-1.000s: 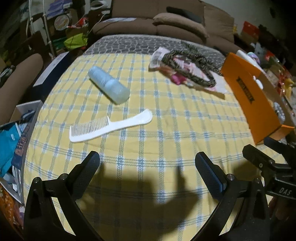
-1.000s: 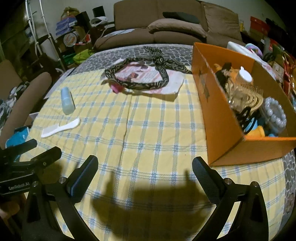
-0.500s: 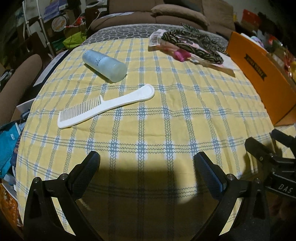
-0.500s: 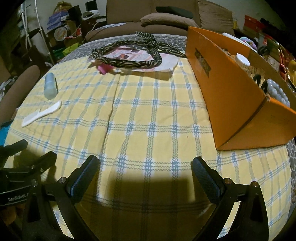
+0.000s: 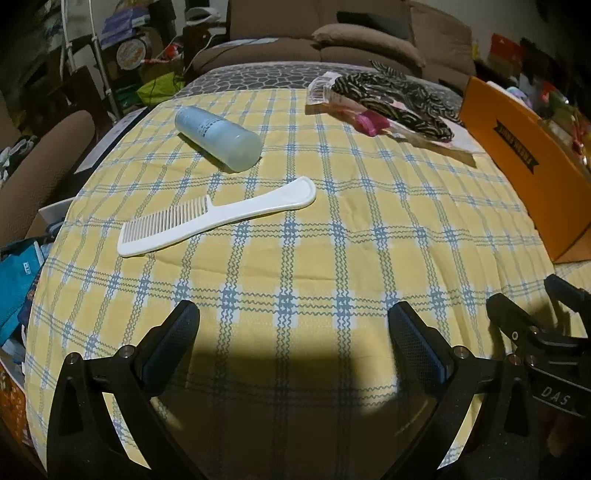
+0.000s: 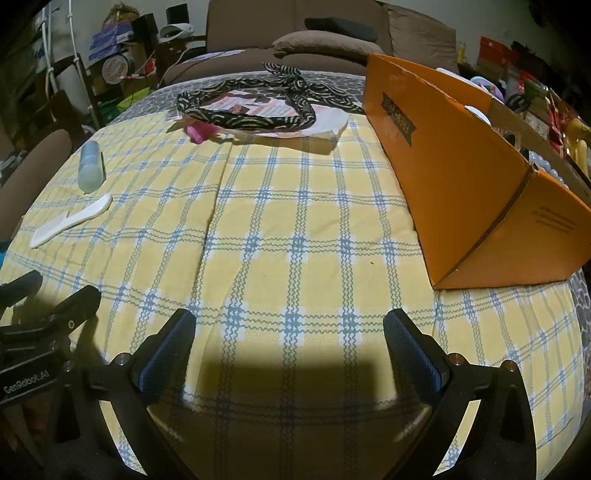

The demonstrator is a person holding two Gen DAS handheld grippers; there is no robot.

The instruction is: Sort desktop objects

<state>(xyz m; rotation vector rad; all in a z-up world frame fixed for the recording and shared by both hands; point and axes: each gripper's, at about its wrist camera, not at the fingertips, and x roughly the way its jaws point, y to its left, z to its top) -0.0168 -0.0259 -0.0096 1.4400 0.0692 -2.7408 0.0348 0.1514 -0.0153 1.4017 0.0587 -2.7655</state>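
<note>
Both our left gripper (image 5: pixel 291 332) and right gripper (image 6: pixel 288 339) gape wide, empty; we judge approach under way, next reaching for the white comb (image 5: pixel 218 216), bound for the orange box (image 6: pixel 461 177).

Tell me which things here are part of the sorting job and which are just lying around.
Part of the job:
white comb
pale blue bottle, lying on its side
patterned headband on a paper sheet
pink item
orange box

Just lying about:
brown sofa with cushion
clutter shelves
checked tablecloth
</note>
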